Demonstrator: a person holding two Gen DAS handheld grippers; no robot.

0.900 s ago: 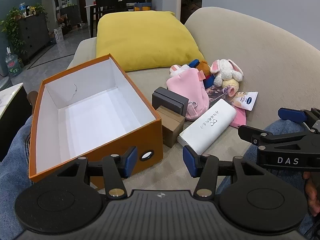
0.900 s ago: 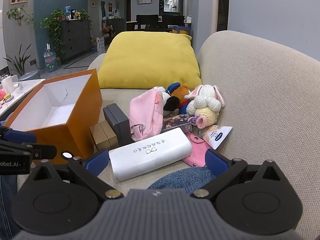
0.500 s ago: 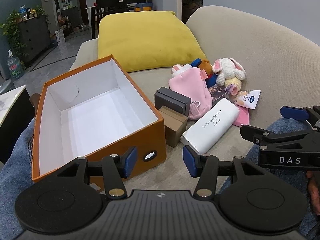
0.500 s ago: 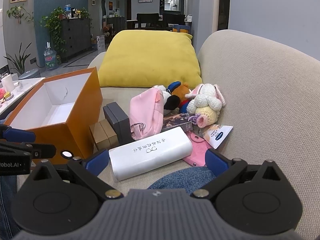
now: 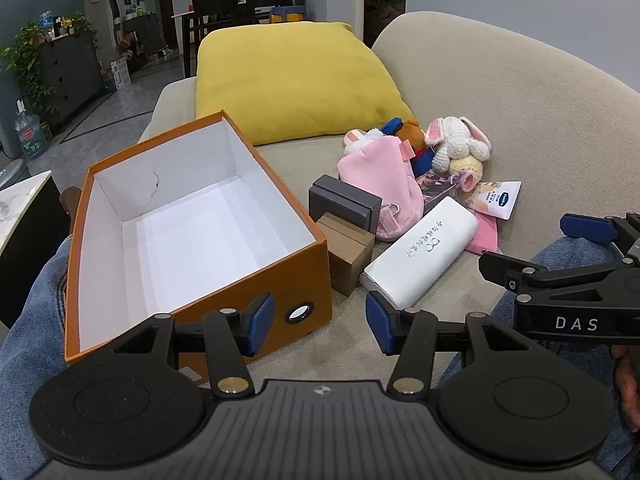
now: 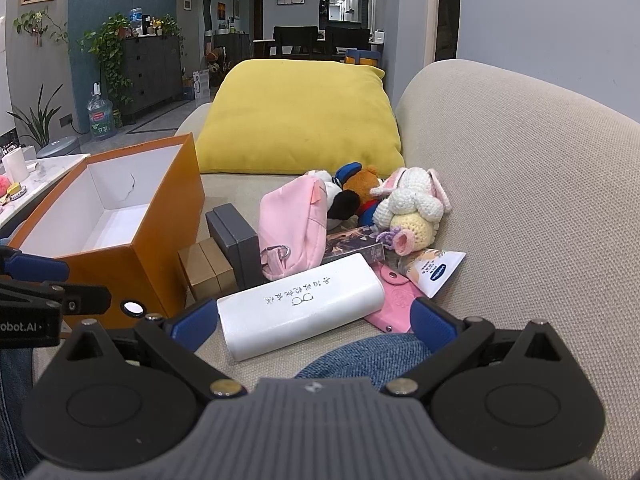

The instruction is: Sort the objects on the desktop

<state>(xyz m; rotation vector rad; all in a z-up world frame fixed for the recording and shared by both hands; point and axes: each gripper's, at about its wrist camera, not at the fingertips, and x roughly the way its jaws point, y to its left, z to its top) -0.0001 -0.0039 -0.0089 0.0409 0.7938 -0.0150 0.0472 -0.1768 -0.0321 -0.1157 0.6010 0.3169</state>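
An empty orange box [image 5: 304,276] [image 6: 160,248] with a white inside stands on the beige sofa. Right of it lies a heap: a white case [image 5: 424,252] [image 6: 300,304], a grey box [image 5: 344,202] [image 6: 236,236], a brown box [image 5: 348,252] [image 6: 206,270], a pink pouch [image 5: 380,180] [image 6: 288,224], plush toys [image 5: 456,144] [image 6: 408,204] and a cream tube [image 5: 496,200] [image 6: 432,272]. My left gripper [image 5: 320,322] is open over the seat by the orange box's near corner, holding nothing. My right gripper [image 6: 312,322] is wide open, just short of the white case, its fingers apart from it.
A yellow cushion [image 5: 296,80] leans at the sofa's far end behind the box and heap. The sofa back [image 6: 520,200] rises on the right. A person's denim-clad legs [image 6: 360,360] lie under both grippers. A marble-topped side table [image 6: 36,176] stands left of the box.
The left wrist view has shifted slightly, so the box and heap sit a little further right and lower. The right gripper has stayed almost still. Both grippers' jaws look unchanged.
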